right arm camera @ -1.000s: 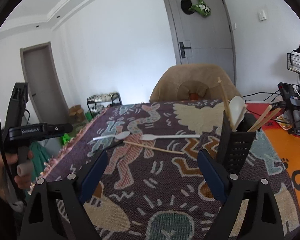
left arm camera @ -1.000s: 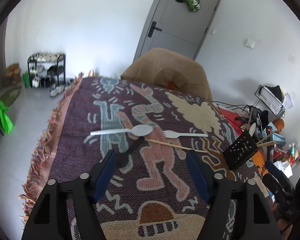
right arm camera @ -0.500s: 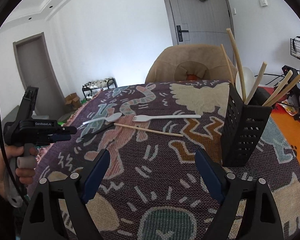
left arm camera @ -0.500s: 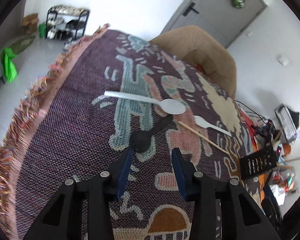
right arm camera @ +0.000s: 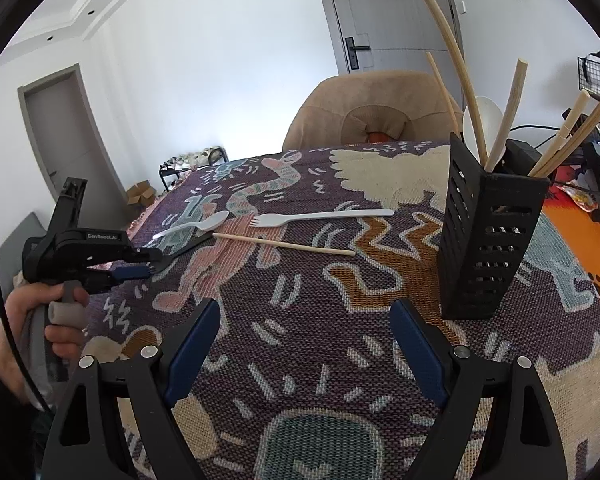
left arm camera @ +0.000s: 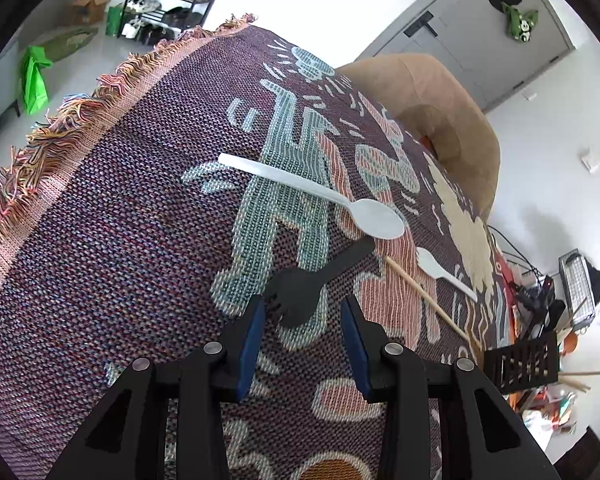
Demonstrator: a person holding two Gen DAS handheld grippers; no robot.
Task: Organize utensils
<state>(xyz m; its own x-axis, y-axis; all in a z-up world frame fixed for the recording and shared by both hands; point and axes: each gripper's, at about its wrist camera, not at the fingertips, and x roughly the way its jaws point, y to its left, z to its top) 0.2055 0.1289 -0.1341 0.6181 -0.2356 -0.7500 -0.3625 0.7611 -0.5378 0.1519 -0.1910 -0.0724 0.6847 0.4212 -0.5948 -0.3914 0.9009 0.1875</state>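
Down on the cloth, the black fork is straddled at its tines by the left gripper, parted and not clamped, near the white spoon. The right gripper is held wide apart, left of the caddy.

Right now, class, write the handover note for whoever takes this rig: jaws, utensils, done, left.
Left gripper: jaws open around the black fork head, not closed.
Right gripper: open, empty, above the cloth.
On the cloth: white spoon, white fork, one chopstick.
Done: black holder already holds chopsticks and a spoon.
Left: close on the black fork, carry it to the holder, then the other three.
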